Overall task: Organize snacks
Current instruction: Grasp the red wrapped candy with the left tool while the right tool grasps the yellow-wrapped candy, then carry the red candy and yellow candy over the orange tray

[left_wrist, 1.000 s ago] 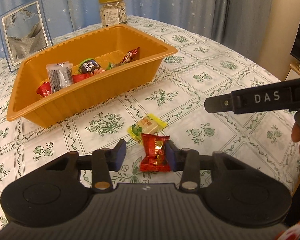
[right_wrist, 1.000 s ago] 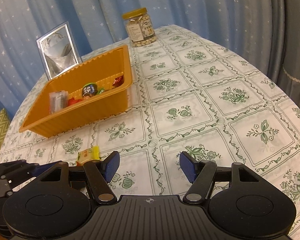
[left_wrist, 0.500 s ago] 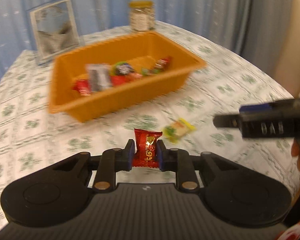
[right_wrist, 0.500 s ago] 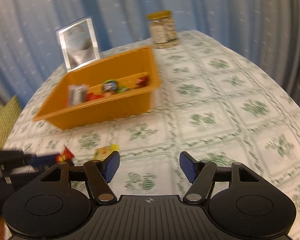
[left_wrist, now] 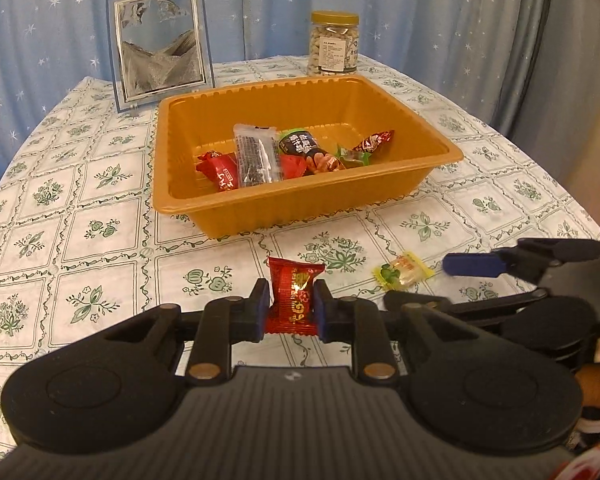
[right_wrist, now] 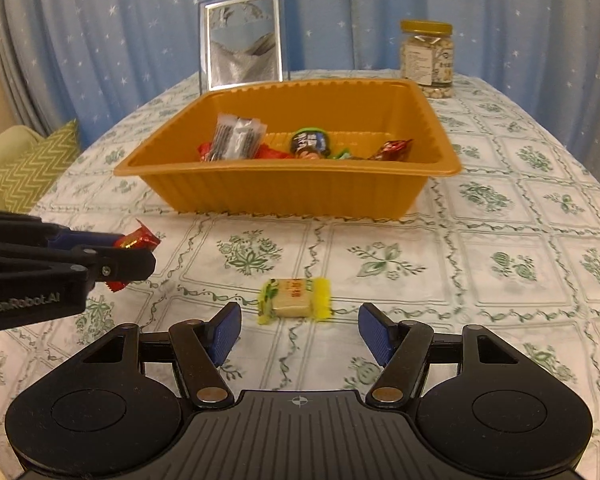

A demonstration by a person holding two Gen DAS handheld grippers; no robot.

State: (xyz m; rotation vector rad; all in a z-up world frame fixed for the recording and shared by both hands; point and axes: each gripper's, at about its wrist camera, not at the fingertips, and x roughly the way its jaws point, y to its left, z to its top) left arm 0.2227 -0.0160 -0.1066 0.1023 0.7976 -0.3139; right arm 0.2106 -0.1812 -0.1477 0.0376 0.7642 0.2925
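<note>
A: The red candy (left_wrist: 294,298), low centre in the left view, is pinched in the left gripper (left_wrist: 288,304).

B: Carry it clear over the orange tray (left_wrist: 236,216) rim before letting go. Right gripper (right_wrist: 298,330) gapes, empty, behind the yellow candy (right_wrist: 296,298).

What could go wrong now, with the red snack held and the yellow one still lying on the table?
1. The left hand-held gripper pinches the red snack only by its lower part; the slippery wrapper might slide out before the orange tray.
2. The right hand-held gripper is open, just short of the yellow snack; closing early may push it away.
3. The two grippers are close and might bump.
</note>
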